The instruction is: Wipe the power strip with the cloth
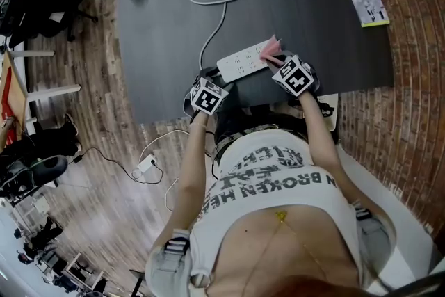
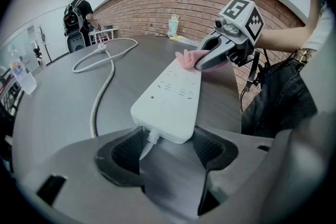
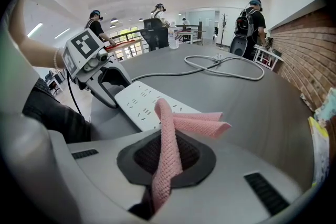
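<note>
Head overhead, gripper views facing across power strip

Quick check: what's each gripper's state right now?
Left gripper: jaws closed on the cable end of the strip.
Right gripper: jaws closed on the cloth.

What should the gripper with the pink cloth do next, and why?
Probably slide the pink cloth along the power strip toward the left gripper. The right gripper pinches it at the strip's far end, and the left gripper clamps the cord end, so it should stay put.
</note>
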`<state>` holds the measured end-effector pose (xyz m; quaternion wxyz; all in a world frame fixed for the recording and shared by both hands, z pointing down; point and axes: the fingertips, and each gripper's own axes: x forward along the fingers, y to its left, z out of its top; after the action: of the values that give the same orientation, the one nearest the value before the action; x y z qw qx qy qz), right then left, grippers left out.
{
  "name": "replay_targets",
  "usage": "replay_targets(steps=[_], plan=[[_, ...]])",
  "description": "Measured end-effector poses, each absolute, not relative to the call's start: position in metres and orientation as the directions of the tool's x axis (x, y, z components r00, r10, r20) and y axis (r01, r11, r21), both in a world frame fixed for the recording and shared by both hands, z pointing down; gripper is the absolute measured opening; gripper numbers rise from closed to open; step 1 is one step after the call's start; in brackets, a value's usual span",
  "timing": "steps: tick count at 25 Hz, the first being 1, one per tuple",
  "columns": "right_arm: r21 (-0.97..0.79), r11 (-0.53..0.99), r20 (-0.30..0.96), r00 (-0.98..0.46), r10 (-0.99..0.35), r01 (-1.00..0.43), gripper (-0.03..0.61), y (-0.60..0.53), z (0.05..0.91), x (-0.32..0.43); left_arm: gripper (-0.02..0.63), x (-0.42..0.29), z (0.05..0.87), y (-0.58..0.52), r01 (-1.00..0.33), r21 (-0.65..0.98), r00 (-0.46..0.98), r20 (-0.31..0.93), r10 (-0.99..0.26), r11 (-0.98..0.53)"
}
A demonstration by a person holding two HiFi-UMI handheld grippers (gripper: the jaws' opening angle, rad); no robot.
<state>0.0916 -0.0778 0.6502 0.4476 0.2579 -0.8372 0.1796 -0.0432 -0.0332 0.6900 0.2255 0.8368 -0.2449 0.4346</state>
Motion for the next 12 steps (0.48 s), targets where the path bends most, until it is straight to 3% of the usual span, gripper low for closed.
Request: replay_targets(steps=[12], plan=[[-0.028, 0.739, 0.878, -0.370, -0.304, -0.673, 0.017, -0.088, 0.651, 0.130, 0.279, -0.043, 0.690, -0.034, -0.611, 0.161, 0.500, 0.838, -0.220, -0.775]])
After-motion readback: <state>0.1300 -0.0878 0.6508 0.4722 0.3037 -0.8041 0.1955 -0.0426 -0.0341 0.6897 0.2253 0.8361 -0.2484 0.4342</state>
